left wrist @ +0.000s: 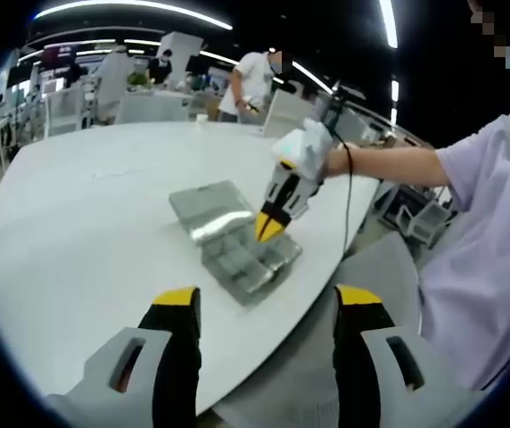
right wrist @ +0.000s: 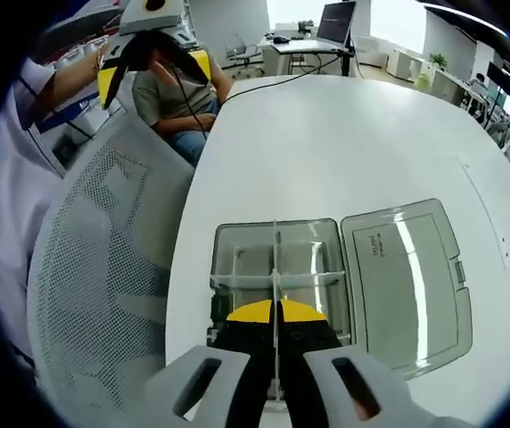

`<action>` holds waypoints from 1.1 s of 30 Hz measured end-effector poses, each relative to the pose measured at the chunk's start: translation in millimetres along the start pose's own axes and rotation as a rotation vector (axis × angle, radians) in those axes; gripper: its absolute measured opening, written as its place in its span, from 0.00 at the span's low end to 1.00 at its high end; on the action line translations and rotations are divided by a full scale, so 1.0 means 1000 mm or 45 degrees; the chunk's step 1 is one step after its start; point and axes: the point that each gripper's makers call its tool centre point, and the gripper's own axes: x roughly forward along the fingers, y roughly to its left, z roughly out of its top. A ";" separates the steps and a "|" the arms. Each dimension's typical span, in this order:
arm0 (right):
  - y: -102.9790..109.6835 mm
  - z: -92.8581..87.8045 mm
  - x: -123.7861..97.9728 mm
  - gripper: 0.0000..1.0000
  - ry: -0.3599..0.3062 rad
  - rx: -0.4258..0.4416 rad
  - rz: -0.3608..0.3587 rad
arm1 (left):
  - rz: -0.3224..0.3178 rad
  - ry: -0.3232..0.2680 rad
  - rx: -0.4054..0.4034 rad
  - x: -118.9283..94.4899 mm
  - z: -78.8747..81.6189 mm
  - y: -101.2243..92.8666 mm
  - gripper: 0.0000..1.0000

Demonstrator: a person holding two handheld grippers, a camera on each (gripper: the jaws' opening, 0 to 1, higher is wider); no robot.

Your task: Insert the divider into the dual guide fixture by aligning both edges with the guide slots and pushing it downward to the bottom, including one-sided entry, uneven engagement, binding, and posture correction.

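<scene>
A clear plastic compartment box (right wrist: 237, 259) lies on the white table (right wrist: 344, 143) with its lid (right wrist: 407, 276) folded open to the right. My right gripper (right wrist: 275, 308) is shut on a thin clear divider (right wrist: 275, 254), seen edge-on, standing upright along the box's middle and crossing a clear cross wall. In the left gripper view the right gripper (left wrist: 269, 228) points down into the box (left wrist: 237, 245), held by a gloved hand. My left gripper (left wrist: 267, 297) stands open over the table's near edge, well short of the box, and holds nothing. It also hangs high above the chair as the left gripper (right wrist: 153, 71).
A grey mesh chair back (right wrist: 103, 267) stands close against the table edge beside the box. A seated person (right wrist: 179, 98) is beyond it. The person's purple sleeve (left wrist: 487, 232) fills the right side. Desks, chairs and a standing person (left wrist: 250, 85) are far behind.
</scene>
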 end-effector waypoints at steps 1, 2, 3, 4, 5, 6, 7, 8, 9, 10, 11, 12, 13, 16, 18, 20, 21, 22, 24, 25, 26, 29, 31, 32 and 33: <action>0.000 -0.001 0.001 0.00 0.005 0.006 0.000 | 0.000 0.002 0.001 0.000 0.000 0.000 0.58; -0.001 -0.003 0.004 0.00 0.018 0.010 0.001 | 0.000 0.003 0.001 0.000 0.000 0.000 0.58; -0.001 -0.004 0.005 0.00 0.022 0.012 0.002 | 0.000 0.002 0.001 0.000 0.000 0.000 0.58; -0.001 -0.005 0.006 0.00 0.028 0.016 0.004 | 0.002 -0.001 -0.001 -0.001 0.000 0.000 0.58; -0.001 -0.006 0.007 0.00 0.030 0.018 0.006 | 0.004 -0.002 -0.002 -0.002 0.001 0.001 0.58; -0.001 -0.006 0.007 0.00 0.032 0.022 0.008 | 0.007 -0.004 -0.004 -0.002 0.000 0.002 0.58; -0.001 -0.006 0.007 0.00 0.034 0.023 0.009 | 0.008 -0.003 -0.005 -0.003 0.001 0.002 0.58; -0.001 -0.007 0.008 0.00 0.038 0.025 0.012 | 0.010 -0.003 -0.005 -0.003 0.000 0.002 0.58; -0.002 -0.007 0.009 0.00 0.040 0.027 0.013 | 0.012 -0.002 -0.006 -0.004 0.000 0.003 0.58; -0.002 -0.008 0.010 0.00 0.044 0.028 0.015 | 0.014 -0.002 -0.008 -0.004 -0.001 0.004 0.58; -0.002 -0.009 0.011 0.00 0.049 0.031 0.016 | 0.015 -0.003 -0.009 -0.005 0.000 0.004 0.58; -0.002 -0.009 0.012 0.00 0.051 0.031 0.017 | 0.015 -0.005 -0.011 -0.005 0.000 0.005 0.58; -0.002 -0.010 0.012 0.00 0.053 0.032 0.017 | 0.015 -0.005 -0.011 -0.005 0.000 0.005 0.58; -0.002 -0.012 0.014 0.00 0.056 0.044 0.019 | 0.017 -0.005 -0.012 -0.005 0.000 0.005 0.58; -0.003 -0.012 0.013 0.00 0.051 0.055 0.023 | 0.017 -0.011 -0.014 -0.005 0.001 0.005 0.58; -0.003 -0.012 0.014 0.00 0.048 0.077 0.026 | 0.017 -0.013 -0.013 -0.005 0.002 0.005 0.58; -0.003 -0.012 0.014 0.00 0.048 0.083 0.027 | 0.018 -0.014 -0.014 -0.005 0.002 0.006 0.58; -0.003 -0.013 0.014 0.00 0.045 0.098 0.026 | 0.018 -0.014 -0.015 -0.004 0.002 0.006 0.58; -0.003 -0.013 0.014 0.00 0.044 0.102 0.021 | 0.015 -0.018 -0.015 -0.004 0.003 0.005 0.58; -0.003 -0.013 0.014 0.00 0.046 0.106 0.019 | 0.012 -0.018 -0.014 -0.003 0.004 0.005 0.58; -0.003 -0.013 0.014 0.00 0.051 0.106 0.016 | 0.012 -0.018 -0.012 -0.002 0.004 0.005 0.58; -0.002 -0.014 0.015 0.00 0.059 0.104 0.006 | 0.007 -0.018 -0.008 -0.001 0.005 0.003 0.58; -0.002 -0.014 0.014 0.00 0.052 0.104 -0.001 | 0.007 -0.019 -0.007 -0.001 0.005 0.002 0.58; -0.002 -0.014 0.014 0.00 0.045 0.104 -0.003 | 0.006 -0.020 -0.006 -0.001 0.005 0.002 0.58; -0.002 -0.014 0.014 0.00 0.034 0.125 -0.005 | 0.003 -0.019 -0.006 -0.001 0.005 0.001 0.58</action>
